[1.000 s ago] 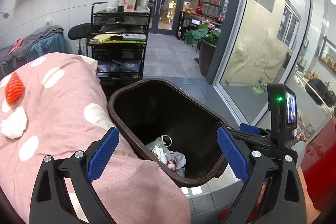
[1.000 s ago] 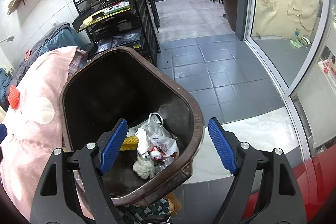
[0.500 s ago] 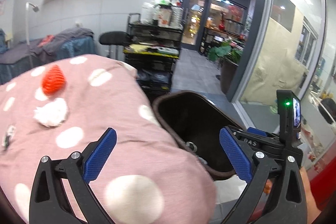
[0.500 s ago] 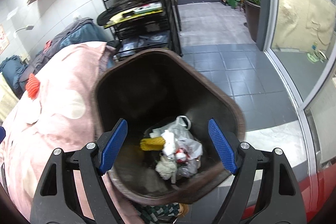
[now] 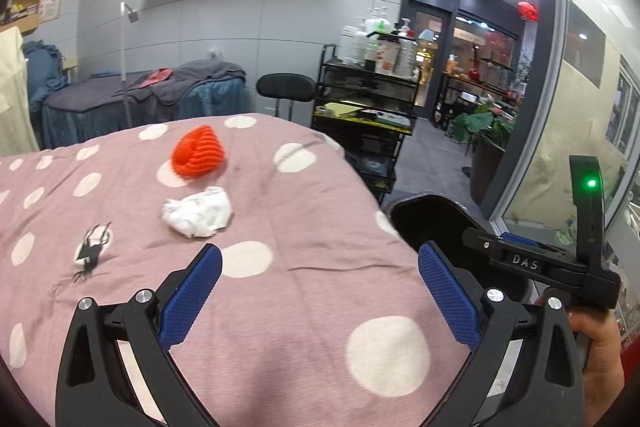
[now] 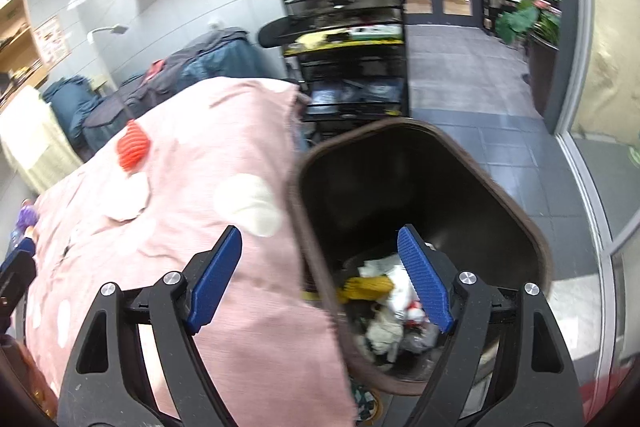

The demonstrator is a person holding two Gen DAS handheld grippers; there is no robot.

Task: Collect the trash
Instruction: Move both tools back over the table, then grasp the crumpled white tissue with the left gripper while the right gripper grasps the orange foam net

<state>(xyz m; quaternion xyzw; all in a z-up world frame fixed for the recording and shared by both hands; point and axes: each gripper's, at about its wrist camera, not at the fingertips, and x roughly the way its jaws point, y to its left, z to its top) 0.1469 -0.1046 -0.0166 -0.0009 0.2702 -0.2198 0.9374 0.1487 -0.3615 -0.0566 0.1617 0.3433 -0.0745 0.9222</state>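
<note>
Left gripper (image 5: 319, 289): jaws spread wide, nothing between them, hanging over the pink dotted blanket (image 5: 304, 307).
Right gripper (image 6: 320, 281): jaws wide and opening a touch more, nothing gripped; one blue pad is over the blanket (image 6: 208, 187), the other over the bin (image 6: 520, 227).
Right gripper seen from the left: its black body with a green light shows at the right edge (image 5: 560, 259), a hand (image 5: 600, 351) wrapped round the handle.
Tissue (image 5: 199, 211): a crumpled white wad lying on the blanket, ahead of the left jaws and a little to their left, well clear of both pads.
Orange knit thing (image 5: 198, 154): on the blanket just beyond the tissue, close but not touching it; from the right wrist it shows far up the blanket (image 6: 133, 147).
Black clip (image 5: 91, 251): lying on the blanket, left of the tissue and apart from it.
Bin: dark, brown-rimmed, standing on the floor hard against the blanket's edge.
Inside the bin: a heap of rubbish at the bottom — white crumpled paper and plastic (image 6: 394, 283), something yellow (image 6: 366, 285) among it.
Behind: a black wire trolley (image 5: 366, 99) with bottles on top, beyond the blanket's far corner.
</note>
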